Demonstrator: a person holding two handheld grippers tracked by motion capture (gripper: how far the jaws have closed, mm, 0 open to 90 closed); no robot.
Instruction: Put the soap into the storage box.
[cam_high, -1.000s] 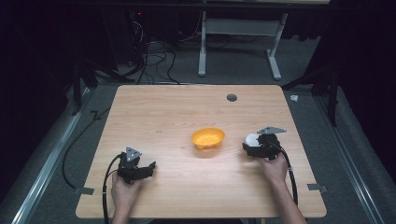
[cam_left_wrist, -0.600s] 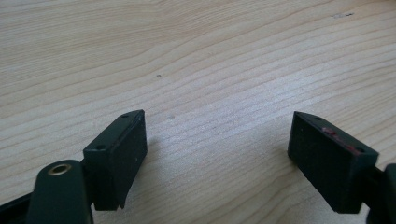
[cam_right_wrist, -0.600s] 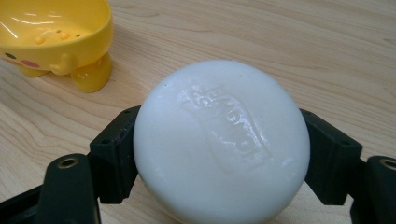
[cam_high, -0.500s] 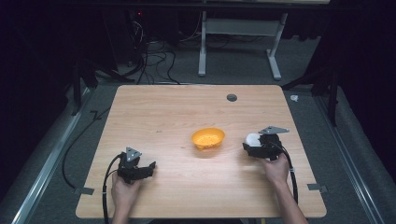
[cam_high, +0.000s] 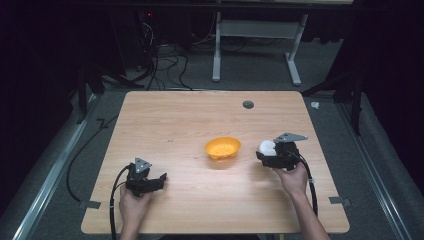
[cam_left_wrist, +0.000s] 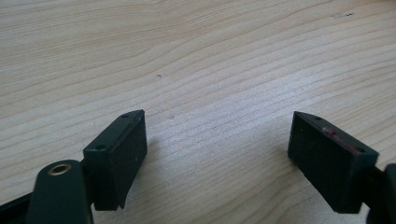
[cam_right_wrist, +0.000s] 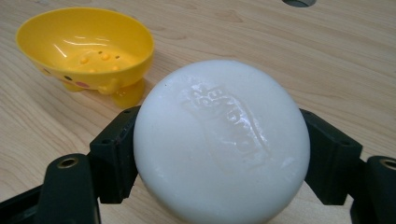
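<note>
A white bar of soap (cam_right_wrist: 219, 144) with a stamped mark on its face sits between the jaws of my right gripper (cam_right_wrist: 219, 158), which is shut on it and holds it just above the wood. In the high view the soap (cam_high: 266, 147) and the right gripper (cam_high: 267, 155) are to the right of a yellow soap dish (cam_high: 222, 148) at the table's middle. That dish (cam_right_wrist: 88, 49) is empty, with small feet and raised bumps inside. My left gripper (cam_high: 160, 181) rests near the front left of the table, its jaws wide apart over bare wood (cam_left_wrist: 217, 154).
The wooden table (cam_high: 165, 120) has a round grommet hole (cam_high: 248, 104) near its far edge. Cables (cam_high: 310, 175) trail from both grippers toward the front. A white desk frame (cam_high: 255, 30) and wires stand on the dark floor beyond.
My right gripper has lifted slightly with the soap in it. The left gripper and the dish have stayed put.
</note>
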